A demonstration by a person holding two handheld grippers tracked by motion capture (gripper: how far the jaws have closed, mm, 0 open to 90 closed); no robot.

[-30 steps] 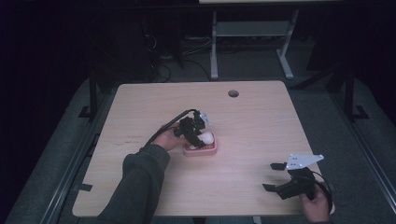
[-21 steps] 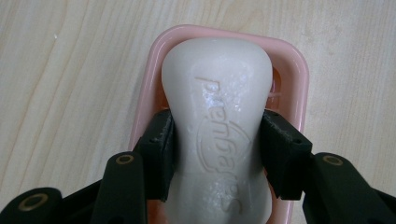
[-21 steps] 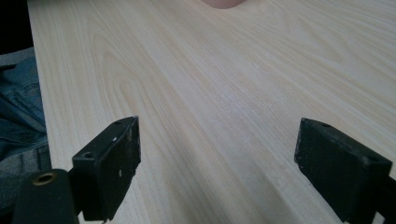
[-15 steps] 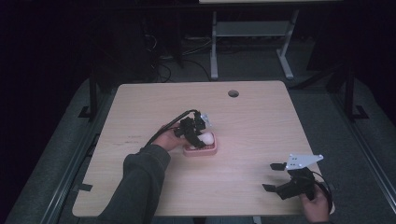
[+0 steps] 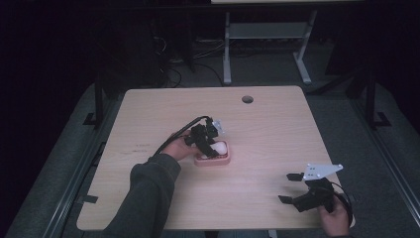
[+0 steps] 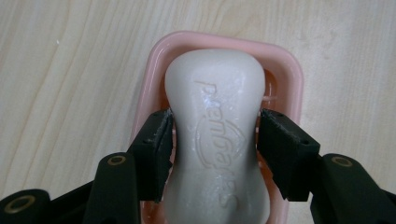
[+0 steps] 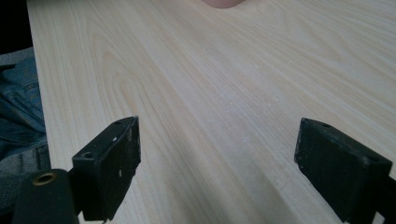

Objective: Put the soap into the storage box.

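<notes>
A white bar of soap (image 6: 212, 84) with raised lettering lies in a pink soap dish (image 6: 286, 70) near the middle of the table. My left gripper (image 6: 214, 133) is shut on the soap, its jaws pressed against the bar's narrow waist from both sides. From above, the same soap (image 5: 220, 147) and dish (image 5: 218, 161) sit under the left gripper (image 5: 205, 144), held by a hand in a dark sleeve. My right gripper (image 5: 289, 188) rests open near the table's front right corner, with bare wood between its jaws (image 7: 217, 154). The dish's edge (image 7: 223, 3) shows far off.
The wooden table (image 5: 277, 134) has a round cable hole (image 5: 247, 99) near its far edge. A metal desk frame (image 5: 267, 34) stands on the dark floor behind. Blue denim (image 7: 16, 112) lies past the table's edge in the right gripper view.
</notes>
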